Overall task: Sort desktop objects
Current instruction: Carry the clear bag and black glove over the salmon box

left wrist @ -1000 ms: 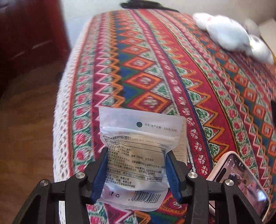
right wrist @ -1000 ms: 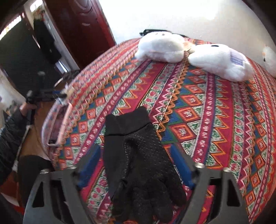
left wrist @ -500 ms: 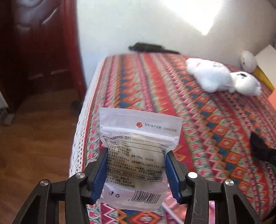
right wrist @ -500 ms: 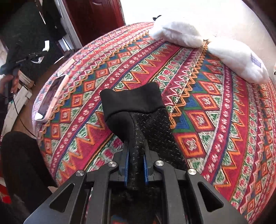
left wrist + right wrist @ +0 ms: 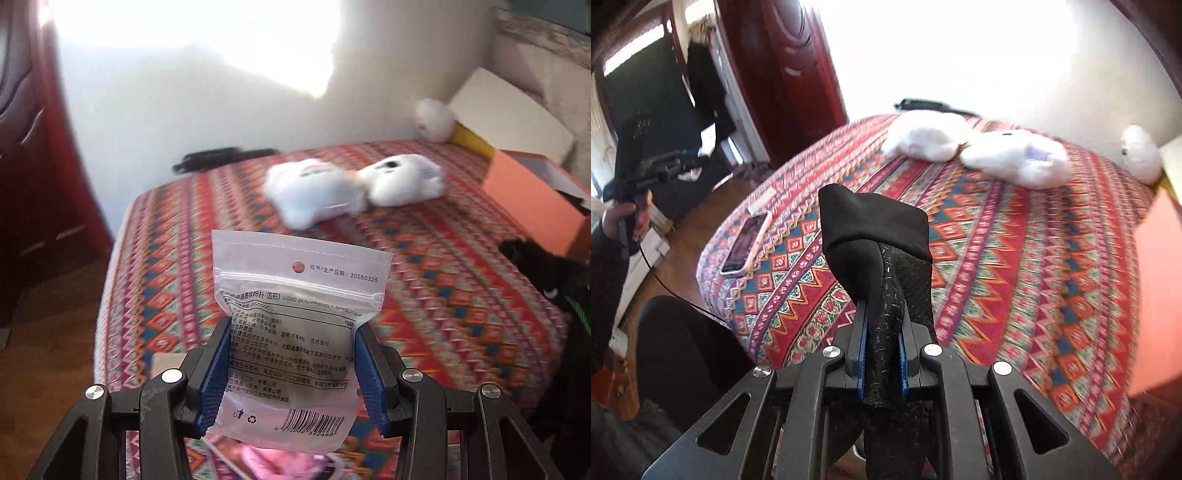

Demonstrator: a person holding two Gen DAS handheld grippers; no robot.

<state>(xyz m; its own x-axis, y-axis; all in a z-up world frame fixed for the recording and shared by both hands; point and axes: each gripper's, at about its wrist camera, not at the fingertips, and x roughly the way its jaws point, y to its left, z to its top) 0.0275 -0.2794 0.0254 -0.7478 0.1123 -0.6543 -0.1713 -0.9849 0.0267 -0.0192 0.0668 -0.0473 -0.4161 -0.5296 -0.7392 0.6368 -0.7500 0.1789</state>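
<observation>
My left gripper point(image 5: 291, 369) is shut on a clear makeup-puff packet point(image 5: 295, 332) and holds it upright above the near left corner of the patterned table. My right gripper point(image 5: 882, 354) is shut on a black glove point(image 5: 879, 254) and holds it lifted above the table, cuff up. The glove also shows at the right edge of the left wrist view point(image 5: 546, 273). An orange box point(image 5: 535, 192) stands at the table's right side; it also shows in the right wrist view point(image 5: 1156, 295).
Two white plush toys point(image 5: 351, 184) lie at the far middle of the patterned tablecloth point(image 5: 1015, 258), a third point(image 5: 1139, 158) at the far right. A phone point(image 5: 748, 243) lies near the left edge, a black item point(image 5: 221, 158) at the back. A red door stands left.
Both grippers have risen and tilted up with their loads. The right gripper closed on the glove and lifted it off the table. The left view now shows the orange box.
</observation>
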